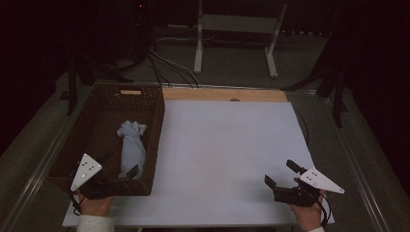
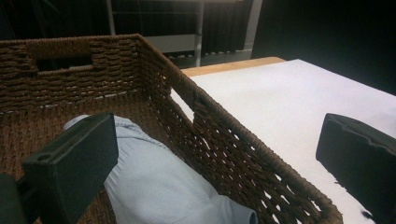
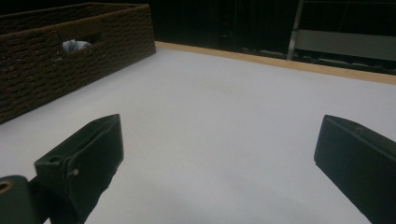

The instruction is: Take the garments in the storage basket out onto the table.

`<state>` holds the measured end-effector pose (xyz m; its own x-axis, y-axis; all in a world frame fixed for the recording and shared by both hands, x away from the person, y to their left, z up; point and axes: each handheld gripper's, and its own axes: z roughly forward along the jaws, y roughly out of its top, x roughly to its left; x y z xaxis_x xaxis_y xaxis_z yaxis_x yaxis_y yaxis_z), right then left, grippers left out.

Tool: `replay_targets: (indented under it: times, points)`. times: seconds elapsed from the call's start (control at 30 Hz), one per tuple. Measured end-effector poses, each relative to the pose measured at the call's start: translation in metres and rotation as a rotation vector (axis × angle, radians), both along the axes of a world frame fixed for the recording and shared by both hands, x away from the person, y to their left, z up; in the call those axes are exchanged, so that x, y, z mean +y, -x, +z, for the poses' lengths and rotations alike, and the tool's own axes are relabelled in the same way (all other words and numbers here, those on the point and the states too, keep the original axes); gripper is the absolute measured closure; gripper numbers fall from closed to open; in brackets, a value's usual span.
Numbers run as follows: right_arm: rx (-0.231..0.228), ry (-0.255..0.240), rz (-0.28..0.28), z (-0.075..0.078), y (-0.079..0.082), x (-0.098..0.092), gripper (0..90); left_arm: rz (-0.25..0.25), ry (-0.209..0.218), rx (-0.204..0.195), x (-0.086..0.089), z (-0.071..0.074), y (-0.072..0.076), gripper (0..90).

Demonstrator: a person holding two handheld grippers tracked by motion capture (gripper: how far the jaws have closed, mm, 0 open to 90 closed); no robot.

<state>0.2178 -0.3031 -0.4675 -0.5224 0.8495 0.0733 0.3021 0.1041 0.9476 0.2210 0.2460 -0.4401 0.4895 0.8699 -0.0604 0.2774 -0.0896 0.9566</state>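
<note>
Two sets of fingers, both spread wide, empty. My left gripper point(image 1: 116, 170) straddles the basket point(image 1: 155, 126) rim, lower left; grabbing the rolled cloth point(image 1: 132, 145) inside means dropping fully inside first.

A white sheet point(image 1: 227, 159) covers most of the surface, and a strip of bare wood point(image 1: 225, 94) shows along its far edge. Beyond that edge a pale metal frame point(image 1: 237, 36) stands on the dark floor, and black cables point(image 1: 167, 65) run across the floor just left of it.
</note>
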Motion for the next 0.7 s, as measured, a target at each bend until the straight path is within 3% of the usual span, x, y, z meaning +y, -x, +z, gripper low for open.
replay_targets:
  times: [0.37,0.5,0.7]
  points:
    - [-0.012,0.001,0.000,0.0003,0.0018,0.0035,1.7,0.002,-0.010,-0.015,-0.0003,0.0017,0.0020,0.1]
    - [-0.014,-0.005,-0.002,0.0004,0.0021,0.0044,1.7,0.012,0.005,-0.012,0.0018,0.0021,0.0023,0.1]
    - [-0.013,-0.017,0.002,0.0000,0.0025,0.0062,1.9,0.026,-0.030,0.000,0.0035,0.0080,0.0015,0.2]
